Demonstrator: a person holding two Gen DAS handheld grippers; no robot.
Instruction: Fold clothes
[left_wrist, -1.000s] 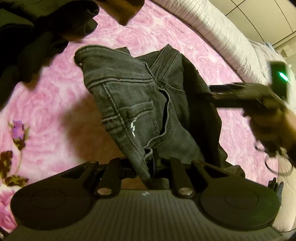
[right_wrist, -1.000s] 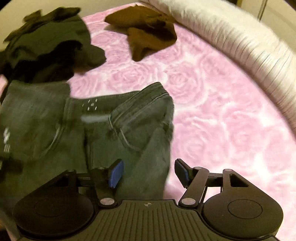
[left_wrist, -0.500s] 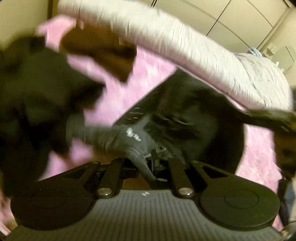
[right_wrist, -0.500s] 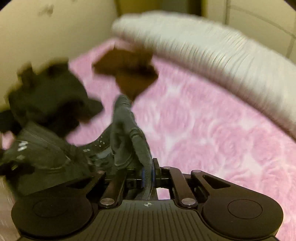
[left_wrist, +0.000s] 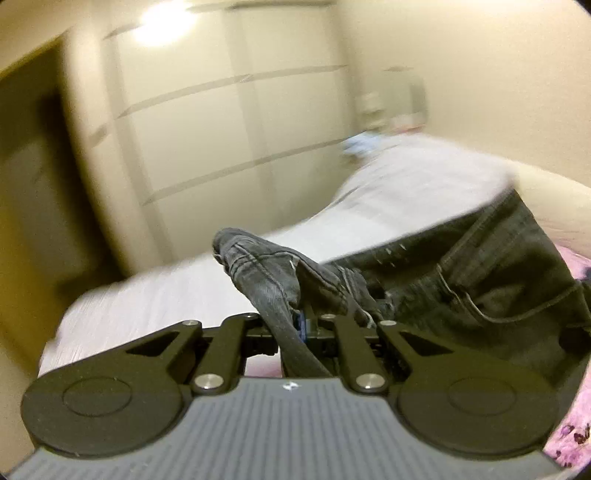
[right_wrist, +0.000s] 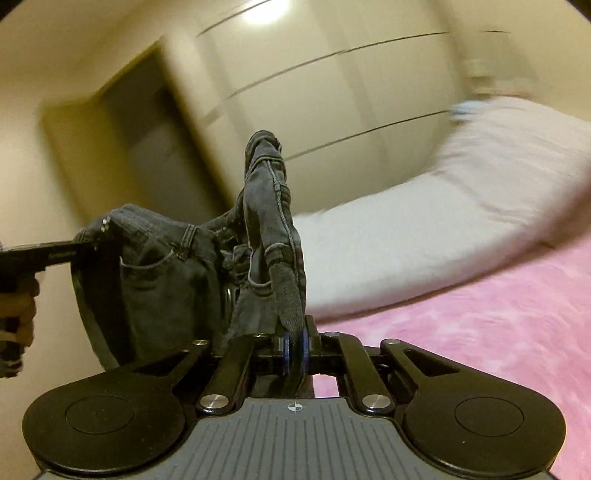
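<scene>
Now jeans (right_wrist: 159, 266) lifted off bed, both hand-held grippers clamped.

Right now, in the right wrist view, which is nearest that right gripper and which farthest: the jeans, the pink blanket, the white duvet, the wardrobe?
1. Jeans: clamped in the right gripper, hanging to its left.
2. Pink blanket: just beyond, lower right.
3. White duvet: behind the blanket, right.
4. Wardrobe: at the back, upper middle.
</scene>
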